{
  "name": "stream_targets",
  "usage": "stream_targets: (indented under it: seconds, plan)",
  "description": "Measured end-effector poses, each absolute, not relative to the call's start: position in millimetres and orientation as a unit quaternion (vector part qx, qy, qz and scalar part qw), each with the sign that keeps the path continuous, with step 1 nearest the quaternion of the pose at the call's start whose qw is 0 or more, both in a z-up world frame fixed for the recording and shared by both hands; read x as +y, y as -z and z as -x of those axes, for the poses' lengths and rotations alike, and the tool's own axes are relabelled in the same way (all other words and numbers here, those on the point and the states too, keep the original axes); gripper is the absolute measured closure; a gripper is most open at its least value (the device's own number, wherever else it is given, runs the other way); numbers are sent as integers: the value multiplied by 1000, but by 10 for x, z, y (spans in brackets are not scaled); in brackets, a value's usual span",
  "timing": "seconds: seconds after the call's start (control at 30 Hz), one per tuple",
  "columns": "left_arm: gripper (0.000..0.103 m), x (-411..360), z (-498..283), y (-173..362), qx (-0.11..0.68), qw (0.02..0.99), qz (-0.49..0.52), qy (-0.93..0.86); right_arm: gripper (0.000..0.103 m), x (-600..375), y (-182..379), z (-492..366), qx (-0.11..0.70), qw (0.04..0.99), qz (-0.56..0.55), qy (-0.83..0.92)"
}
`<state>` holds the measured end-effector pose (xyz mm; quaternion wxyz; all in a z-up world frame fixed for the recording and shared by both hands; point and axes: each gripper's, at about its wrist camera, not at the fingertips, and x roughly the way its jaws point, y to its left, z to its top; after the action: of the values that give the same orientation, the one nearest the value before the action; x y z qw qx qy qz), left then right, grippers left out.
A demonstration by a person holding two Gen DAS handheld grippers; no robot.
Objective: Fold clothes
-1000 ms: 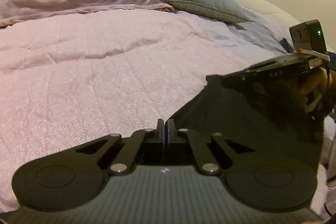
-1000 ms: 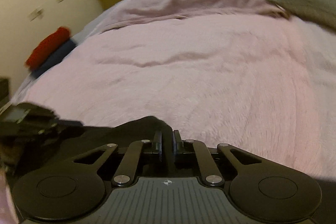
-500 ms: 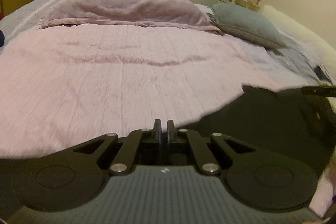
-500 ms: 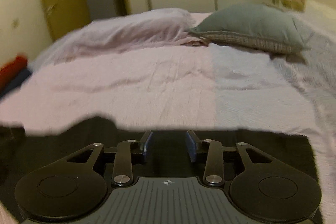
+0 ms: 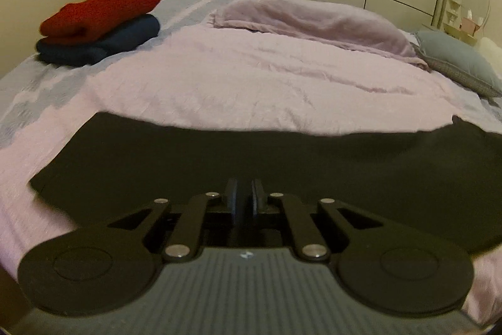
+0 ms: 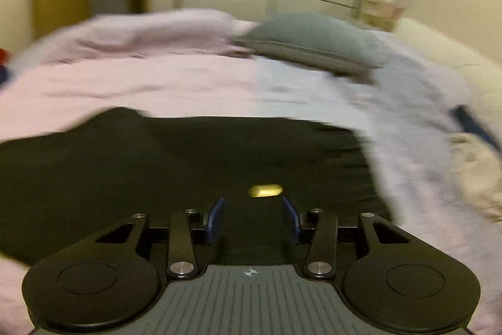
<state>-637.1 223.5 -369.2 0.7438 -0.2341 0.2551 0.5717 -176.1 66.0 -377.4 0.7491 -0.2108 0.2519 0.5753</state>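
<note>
A black garment [image 5: 219, 153] lies spread flat across the near part of the pink bed cover [image 5: 251, 83]. My left gripper [image 5: 244, 193] sits low at its near edge, fingers pressed together with a fold of the black cloth pinched between them. In the right wrist view the same black garment [image 6: 157, 165] fills the foreground, with a small yellow label [image 6: 265, 190] on it. My right gripper [image 6: 252, 209] hovers just over it, blue pads [image 6: 215, 217] wide apart and nothing between them. This view is blurred by motion.
A folded red garment [image 5: 100, 10] rests on a folded navy one [image 5: 103, 43] at the bed's far left. A bunched mauve blanket [image 5: 313, 21] and a grey pillow [image 6: 313, 40] lie at the head. Cream cloth [image 6: 477, 175] sits at the right edge.
The black garment, held up a second ago, now lies flat on the bed. My right gripper has let go and opened wide. The left view has swung left, bringing the folded stack into sight.
</note>
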Motion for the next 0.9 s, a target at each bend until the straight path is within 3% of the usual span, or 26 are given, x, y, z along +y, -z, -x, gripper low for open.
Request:
stream_targets:
  seconds: [0.1,0.23,0.47,0.77,0.9]
  plan:
    - [95,2198,6665,3774,228,716,289,-594,56,749,4047,1988,296,725,237,-575]
    - [95,2133,7054,3626,202,688,308,-625,56,682,3971,2200,263,748,268,-547]
    - [90,2020,7631,3571,90,664,410,-619,56,424,3774,2100,374,738,138,-544]
    - [86,2196,7455,3586,177,627,369,-663,56,449,3756,2185,424,730,122,-521]
    - [77,1966,7193,3416,213,653,340,-642,56,358,3677,2233,425,743,127,-502]
